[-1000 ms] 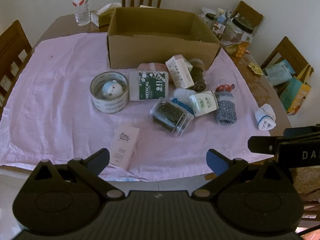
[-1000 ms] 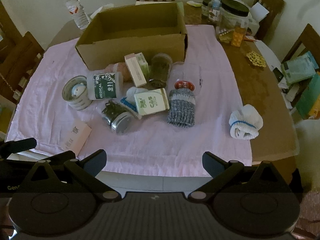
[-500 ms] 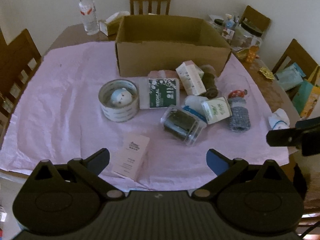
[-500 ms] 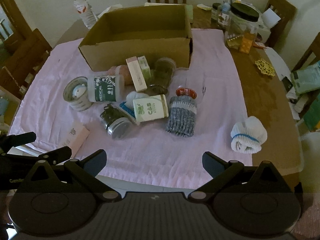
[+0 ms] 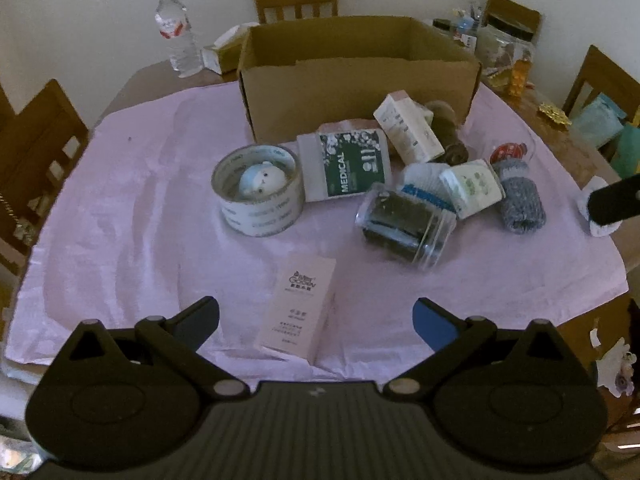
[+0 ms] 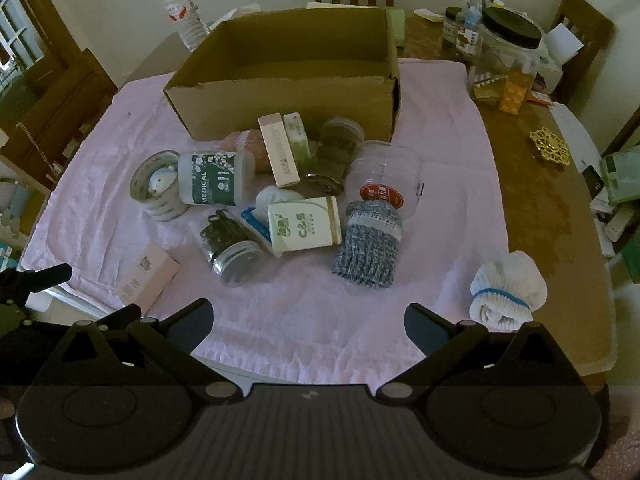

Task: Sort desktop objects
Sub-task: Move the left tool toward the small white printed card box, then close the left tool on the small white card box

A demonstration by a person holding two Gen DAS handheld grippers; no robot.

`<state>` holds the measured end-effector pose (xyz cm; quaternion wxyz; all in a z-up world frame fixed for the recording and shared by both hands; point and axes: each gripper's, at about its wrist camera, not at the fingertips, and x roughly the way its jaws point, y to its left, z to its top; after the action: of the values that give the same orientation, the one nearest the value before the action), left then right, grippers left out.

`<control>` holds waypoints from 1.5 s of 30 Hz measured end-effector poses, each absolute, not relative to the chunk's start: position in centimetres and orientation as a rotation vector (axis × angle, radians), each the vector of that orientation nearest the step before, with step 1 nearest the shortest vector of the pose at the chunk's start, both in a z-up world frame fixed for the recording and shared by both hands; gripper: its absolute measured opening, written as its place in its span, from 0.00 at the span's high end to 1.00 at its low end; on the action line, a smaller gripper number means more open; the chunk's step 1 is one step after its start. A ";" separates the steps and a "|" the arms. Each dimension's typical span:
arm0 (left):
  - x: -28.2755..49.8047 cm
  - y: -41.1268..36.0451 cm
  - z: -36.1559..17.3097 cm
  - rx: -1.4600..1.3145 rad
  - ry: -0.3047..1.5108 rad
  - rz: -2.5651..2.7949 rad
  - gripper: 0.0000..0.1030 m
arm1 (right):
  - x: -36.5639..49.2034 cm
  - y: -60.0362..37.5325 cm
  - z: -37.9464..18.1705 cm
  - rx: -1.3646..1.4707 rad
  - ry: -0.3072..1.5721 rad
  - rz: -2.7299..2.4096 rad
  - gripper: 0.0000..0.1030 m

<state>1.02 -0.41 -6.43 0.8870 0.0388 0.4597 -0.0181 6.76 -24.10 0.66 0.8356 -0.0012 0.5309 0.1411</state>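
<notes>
An open cardboard box (image 5: 360, 92) (image 6: 288, 108) stands at the back of the pink cloth (image 5: 140, 208). In front of it lies a pile: a tape roll (image 5: 258, 196) holding a small white figure, a green MEDICAL bottle (image 5: 346, 164), a dark clear jar (image 5: 404, 226), small cartons, a grey knit roll (image 6: 368, 244), a clear red-labelled jar (image 6: 386, 178). A pink carton (image 5: 298, 306) lies just ahead of my left gripper (image 5: 316, 316), which is open and empty. My right gripper (image 6: 308, 320) hangs open over the cloth's front edge. A white sock roll (image 6: 506, 290) sits to its right.
Wooden chairs ring the table. A water bottle (image 5: 176, 32) and tissue box stand at the back left. Jars, packets and a gold coaster (image 6: 550, 146) crowd the bare wood at the right. The cloth's left half is bare.
Both grippers have moved forward toward the table, so the pile and box look nearer. The pink carton now lies between the left fingers' line. Both stay open.
</notes>
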 end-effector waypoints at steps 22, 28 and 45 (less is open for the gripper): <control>4.1 5.7 -10.8 0.240 1.019 -0.140 0.01 | 4.9 -22.3 -0.2 0.079 1.118 0.129 0.00; 5.2 8.0 -10.7 0.270 1.008 -0.108 0.01 | 5.1 -21.2 -0.5 0.087 1.131 0.108 0.00; 5.4 5.0 -11.7 0.026 1.014 -0.074 0.01 | 5.4 -19.4 -0.6 0.062 1.142 0.127 0.00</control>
<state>5.45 5.02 -11.69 0.8735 0.0125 0.4853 -0.0352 5.41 -19.44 -0.62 0.8390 0.0295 0.5399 0.0601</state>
